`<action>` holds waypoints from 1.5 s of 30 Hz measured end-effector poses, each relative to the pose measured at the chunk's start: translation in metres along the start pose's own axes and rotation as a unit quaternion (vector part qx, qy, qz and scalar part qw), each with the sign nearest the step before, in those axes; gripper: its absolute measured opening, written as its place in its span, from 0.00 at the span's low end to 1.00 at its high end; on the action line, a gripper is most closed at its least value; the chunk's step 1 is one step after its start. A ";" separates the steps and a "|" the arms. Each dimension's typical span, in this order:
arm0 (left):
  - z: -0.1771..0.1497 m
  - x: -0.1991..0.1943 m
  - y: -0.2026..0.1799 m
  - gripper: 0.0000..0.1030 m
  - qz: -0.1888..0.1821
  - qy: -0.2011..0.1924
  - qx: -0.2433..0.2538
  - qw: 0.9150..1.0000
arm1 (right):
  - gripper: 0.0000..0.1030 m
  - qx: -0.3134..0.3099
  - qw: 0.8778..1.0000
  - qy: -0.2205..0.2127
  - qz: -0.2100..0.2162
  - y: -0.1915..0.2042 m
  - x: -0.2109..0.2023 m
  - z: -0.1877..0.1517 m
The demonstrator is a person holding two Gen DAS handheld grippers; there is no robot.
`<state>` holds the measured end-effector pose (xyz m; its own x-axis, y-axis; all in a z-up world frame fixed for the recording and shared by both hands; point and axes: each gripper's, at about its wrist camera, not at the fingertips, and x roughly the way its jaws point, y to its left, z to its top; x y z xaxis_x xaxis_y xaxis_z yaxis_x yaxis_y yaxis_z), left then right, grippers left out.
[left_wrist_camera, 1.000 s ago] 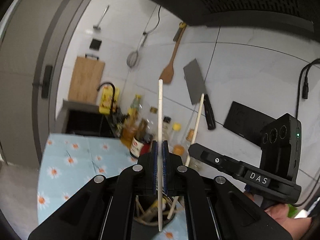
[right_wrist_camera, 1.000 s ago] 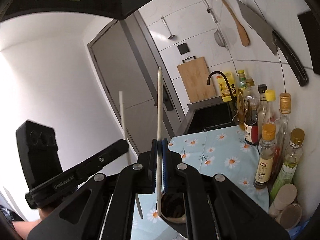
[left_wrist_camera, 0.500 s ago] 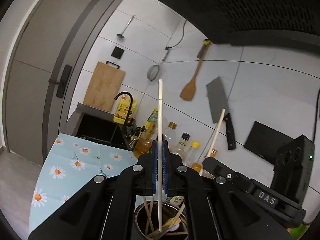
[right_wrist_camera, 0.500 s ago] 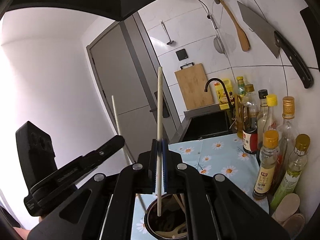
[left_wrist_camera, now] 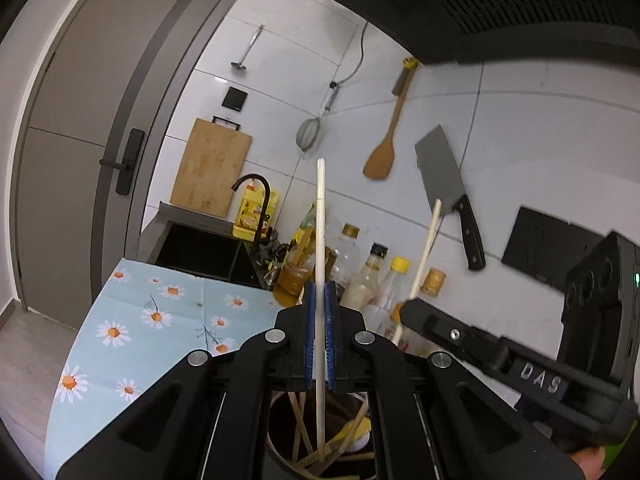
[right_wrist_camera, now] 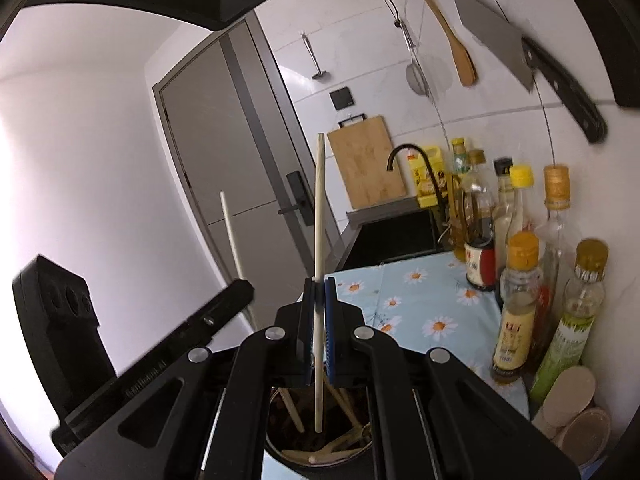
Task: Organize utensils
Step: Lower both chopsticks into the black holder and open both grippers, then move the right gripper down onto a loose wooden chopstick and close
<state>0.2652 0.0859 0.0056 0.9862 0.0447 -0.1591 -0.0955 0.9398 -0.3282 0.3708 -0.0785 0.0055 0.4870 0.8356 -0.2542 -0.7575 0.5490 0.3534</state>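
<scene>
My left gripper (left_wrist_camera: 319,300) is shut on a white chopstick (left_wrist_camera: 320,216) that it holds upright. The stick's lower end reaches down into a dark round utensil holder (left_wrist_camera: 274,450), among several wooden chopsticks. My right gripper (right_wrist_camera: 319,292) is shut on a pale wooden chopstick (right_wrist_camera: 319,200), also upright, with its lower tip inside the same holder (right_wrist_camera: 280,455). Each wrist view shows the other gripper close beside it: the right gripper (left_wrist_camera: 404,312) with its wooden stick (left_wrist_camera: 426,248), and the left gripper (right_wrist_camera: 244,288) with its white stick (right_wrist_camera: 232,232).
Oil and sauce bottles (right_wrist_camera: 516,304) line the tiled wall to the right of the holder. The daisy tablecloth (left_wrist_camera: 132,332) runs back to a black sink (left_wrist_camera: 200,248) with a faucet. A cleaver (left_wrist_camera: 444,176), a spatula and a strainer hang on the wall, and a range hood is overhead.
Both grippers have come down with their chopsticks. The holder's mouth shows more fully below the fingers, and both stick tips now sit lower inside it.
</scene>
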 end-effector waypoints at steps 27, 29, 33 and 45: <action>-0.011 -0.022 0.003 0.05 0.031 0.050 -0.004 0.998 | 0.28 0.063 0.998 0.017 0.005 -0.011 -0.016 -0.005; -0.010 -0.025 0.003 0.05 0.031 0.050 -0.005 0.998 | 0.28 0.065 0.998 0.015 0.005 -0.012 -0.020 -0.004; -0.008 -0.028 0.002 0.20 0.028 0.052 -0.007 0.998 | 0.28 0.065 0.998 0.009 0.004 -0.015 -0.025 0.000; -0.004 -0.037 0.003 0.20 0.024 0.057 -0.002 0.998 | 0.33 0.068 0.997 0.024 -0.004 -0.019 -0.033 0.020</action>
<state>0.2279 0.0860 0.0070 0.9589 0.0502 -0.2792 -0.1428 0.9358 -0.3222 0.3780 -0.1159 0.0256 0.4686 0.8316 -0.2981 -0.6861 0.5551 0.4702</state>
